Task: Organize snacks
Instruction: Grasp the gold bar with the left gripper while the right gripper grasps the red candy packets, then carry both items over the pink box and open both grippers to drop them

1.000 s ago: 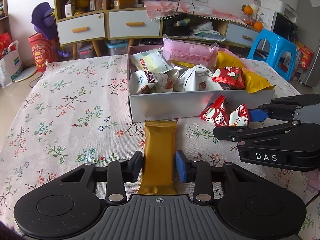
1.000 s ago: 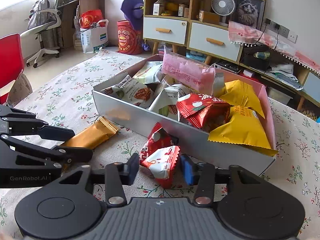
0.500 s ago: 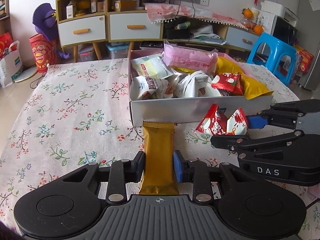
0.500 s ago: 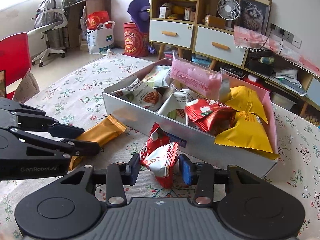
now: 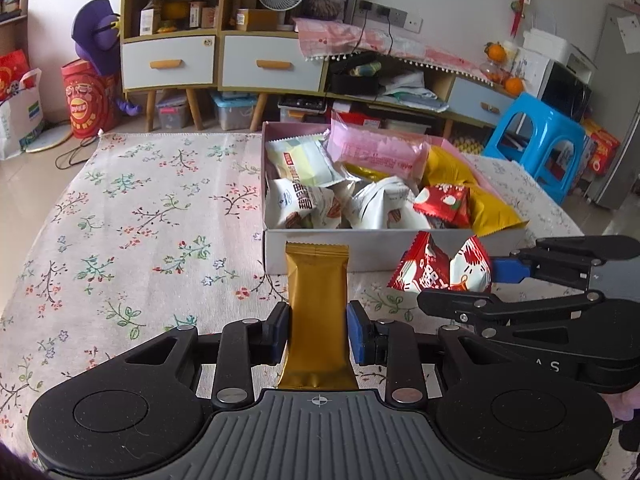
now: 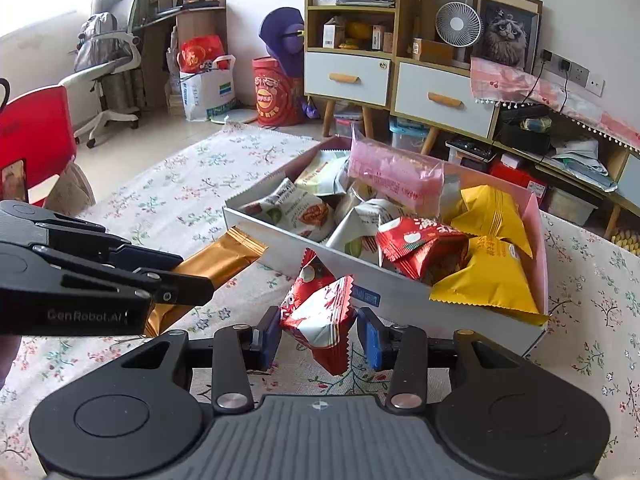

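Left wrist view, left to right — flowered tablecloth; left gripper, pads set narrow against both edges of a gold bar wrapper, which stands lifted with its far end before the near wall of the box; box well filled with white, pink, red and yellow packets; right gripper beside it, carrying a red-and-white packet. Right wrist view — same packet pinched between the blue pads, clear of the cloth, just short of the box wall. Step in hand, by judgement: both snacks picked up, carry to box under way. Next move calls for raising each over the near wall, finding a gap among the packets, then opening — the full box may let items slide off.
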Available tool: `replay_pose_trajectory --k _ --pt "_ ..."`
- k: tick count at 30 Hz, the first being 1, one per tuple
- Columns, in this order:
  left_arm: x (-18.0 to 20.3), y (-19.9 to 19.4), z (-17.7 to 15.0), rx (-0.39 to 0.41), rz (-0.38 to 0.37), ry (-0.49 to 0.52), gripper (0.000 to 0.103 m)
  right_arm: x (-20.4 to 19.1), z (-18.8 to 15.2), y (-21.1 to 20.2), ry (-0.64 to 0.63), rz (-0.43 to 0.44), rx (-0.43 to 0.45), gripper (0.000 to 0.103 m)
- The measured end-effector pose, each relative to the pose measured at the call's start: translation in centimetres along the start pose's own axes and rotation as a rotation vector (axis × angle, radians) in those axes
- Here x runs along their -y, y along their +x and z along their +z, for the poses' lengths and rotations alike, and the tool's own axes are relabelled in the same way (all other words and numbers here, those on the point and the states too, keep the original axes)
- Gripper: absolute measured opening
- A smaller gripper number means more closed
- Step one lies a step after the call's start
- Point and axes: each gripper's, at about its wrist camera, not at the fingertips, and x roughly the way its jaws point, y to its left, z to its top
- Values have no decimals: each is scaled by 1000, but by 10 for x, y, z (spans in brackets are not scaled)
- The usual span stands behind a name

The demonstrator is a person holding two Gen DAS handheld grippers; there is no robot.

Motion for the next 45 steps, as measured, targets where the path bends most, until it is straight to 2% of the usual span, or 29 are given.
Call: replay_pose_trajectory --k 10,17,24,31,36,40,45 --pt "-2 -9 16 34 -52 -69 28 4 14 -19 24 21 64 31" --pt "1 -2 42 58 -41 -80 28 20 26 -22 58 -3 103 31" --pt "3 26 68 46 -50 -166 28 40 30 -21 92 -39 117 31" --pt "9 56 73 14 -25 -257 28 57 33 -17 127 -58 119 31" --pt "13 68 72 14 11 -244 28 65 32 -15 166 -59 119 31" --pt "17 62 72 48 43 -184 31 69 29 -12 168 -72 111 31" --pt "18 49 63 80 34 -149 49 74 30 -9 172 -86 107 31"
